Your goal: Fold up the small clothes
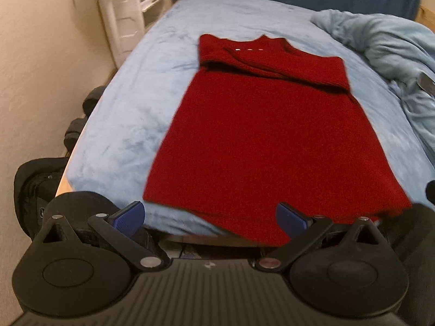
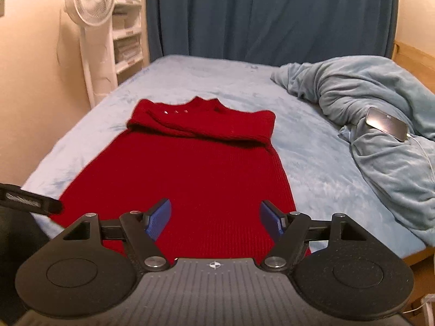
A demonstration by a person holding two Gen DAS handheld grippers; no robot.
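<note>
A red knit sweater dress (image 1: 261, 135) lies flat on the light blue bed (image 1: 130, 114), hem toward me, both sleeves folded across the chest. It also shows in the right wrist view (image 2: 195, 168). My left gripper (image 1: 210, 218) is open and empty, held above the hem's left part at the bed's near edge. My right gripper (image 2: 216, 218) is open and empty, above the hem's right part. The left gripper's tip (image 2: 30, 202) shows at the left edge of the right wrist view.
A crumpled blue blanket (image 2: 380, 135) lies on the bed's right side with a phone (image 2: 387, 123) and cable on it. A white fan (image 2: 91, 0) and shelves (image 2: 127, 35) stand at the far left wall. Dark curtain (image 2: 272, 13) behind. Black bags (image 1: 30, 190) sit beside the bed.
</note>
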